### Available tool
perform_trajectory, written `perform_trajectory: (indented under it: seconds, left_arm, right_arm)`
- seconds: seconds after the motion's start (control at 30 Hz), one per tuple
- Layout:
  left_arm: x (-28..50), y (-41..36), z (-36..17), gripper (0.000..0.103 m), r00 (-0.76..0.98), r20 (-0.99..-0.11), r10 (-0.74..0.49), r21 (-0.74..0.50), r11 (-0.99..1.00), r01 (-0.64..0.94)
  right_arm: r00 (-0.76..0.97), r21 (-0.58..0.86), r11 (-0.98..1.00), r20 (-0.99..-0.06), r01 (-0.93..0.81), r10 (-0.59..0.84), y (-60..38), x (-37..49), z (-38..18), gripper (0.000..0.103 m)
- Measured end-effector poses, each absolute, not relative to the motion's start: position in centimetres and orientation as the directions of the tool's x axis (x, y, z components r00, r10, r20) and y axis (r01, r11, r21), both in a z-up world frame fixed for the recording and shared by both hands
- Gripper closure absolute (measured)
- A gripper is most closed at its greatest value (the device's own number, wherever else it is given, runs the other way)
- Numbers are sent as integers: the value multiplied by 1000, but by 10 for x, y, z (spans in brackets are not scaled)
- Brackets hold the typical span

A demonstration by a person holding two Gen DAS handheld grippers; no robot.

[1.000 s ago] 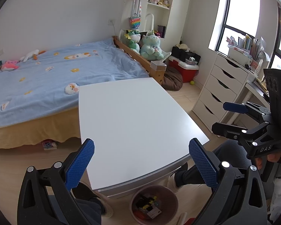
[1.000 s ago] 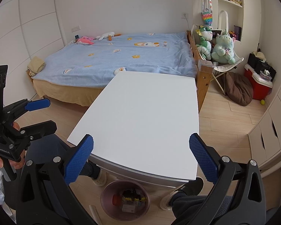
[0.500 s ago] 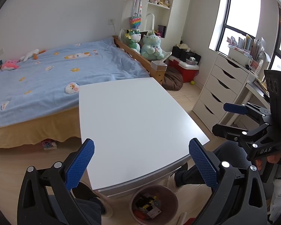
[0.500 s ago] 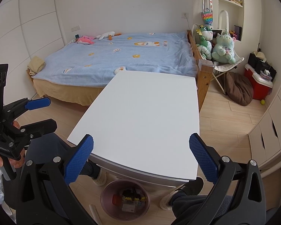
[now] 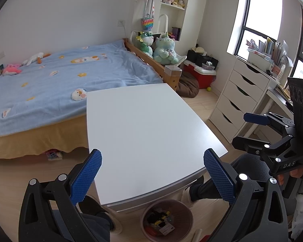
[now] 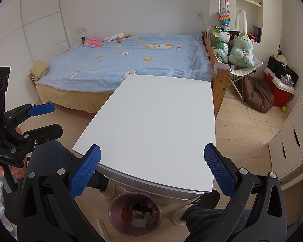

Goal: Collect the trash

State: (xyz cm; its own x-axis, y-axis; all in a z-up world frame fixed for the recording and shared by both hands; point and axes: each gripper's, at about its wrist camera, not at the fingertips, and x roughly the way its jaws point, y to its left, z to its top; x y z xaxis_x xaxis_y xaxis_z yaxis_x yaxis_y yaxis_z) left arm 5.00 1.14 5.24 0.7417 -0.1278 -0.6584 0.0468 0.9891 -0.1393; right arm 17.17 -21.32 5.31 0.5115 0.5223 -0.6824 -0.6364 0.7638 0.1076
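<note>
left gripper (image 5: 152, 161): jaws wide apart, empty, held over near table (image 5: 143, 125) edge | bin (image 5: 167, 219): on floor under that edge, trash already inside | right gripper (image 6: 151, 162): jaws spread, empty | advice: tabletop bare, so scan floor for strays before lowering either gripper.

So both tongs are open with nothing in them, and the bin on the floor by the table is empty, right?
Not quite. The bin already holds trash, as the right wrist view shows. The left tongs and right tongs are indeed open and hold nothing, and the bin does stand on the floor by the table.
</note>
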Motion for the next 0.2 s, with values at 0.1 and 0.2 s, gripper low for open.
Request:
perform_trajectory:
  seconds: [0.1, 0.2]
  left_arm:
    - [51, 13, 52, 6, 742, -660, -115, -137, 990, 32]
    - [50, 15, 53, 6, 745, -659, -103, -131, 991, 21]
  right_arm:
    - [514, 105, 765, -682, -635, 521, -214, 169, 51, 3]
    - [518, 101, 767, -682, -634, 517, -217, 167, 50, 3]
